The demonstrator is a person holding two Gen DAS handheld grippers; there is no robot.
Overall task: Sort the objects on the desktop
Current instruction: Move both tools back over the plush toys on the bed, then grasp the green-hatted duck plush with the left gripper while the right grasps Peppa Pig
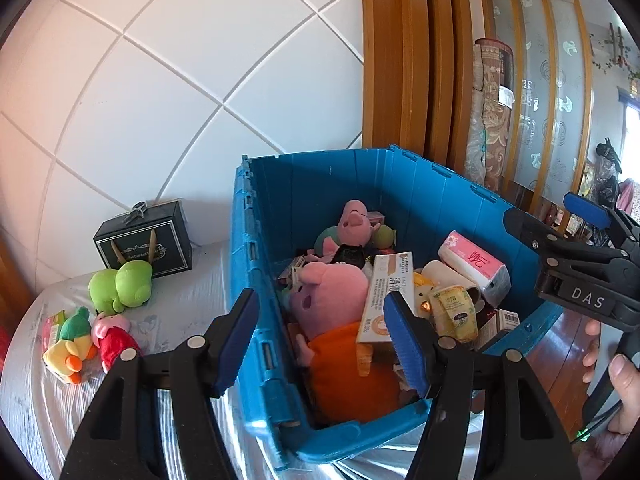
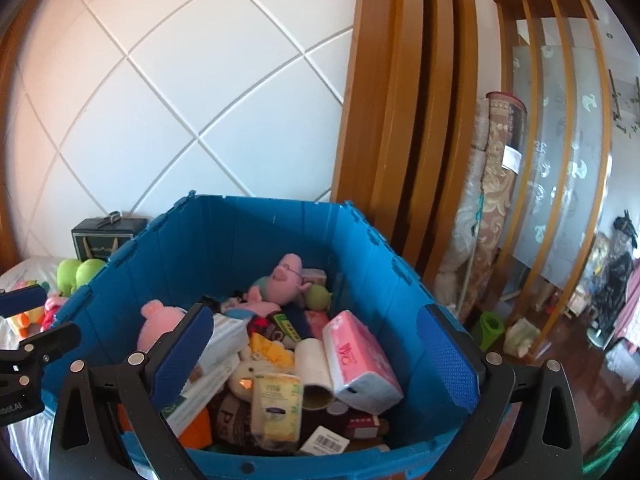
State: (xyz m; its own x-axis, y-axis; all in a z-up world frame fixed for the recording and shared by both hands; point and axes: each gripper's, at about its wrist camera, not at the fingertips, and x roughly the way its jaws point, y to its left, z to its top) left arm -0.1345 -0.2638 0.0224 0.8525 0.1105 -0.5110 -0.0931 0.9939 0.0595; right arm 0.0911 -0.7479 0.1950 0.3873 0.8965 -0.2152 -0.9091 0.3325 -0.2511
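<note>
— How does the left gripper stand?
— Jaws apart, blue pads facing each other, nothing pressed between them. It points forward and somewhat down.
— And the right gripper?
— Spread wider than the left, pads clear of anything, aimed nearly level.
— Can either be seen from the other side?
— Yes. In the left wrist view the right gripper reaches in from the right edge, with the person's right hand wrapped round its handle, fingers curled. In the right wrist view the left one pokes in at the left edge.
</note>
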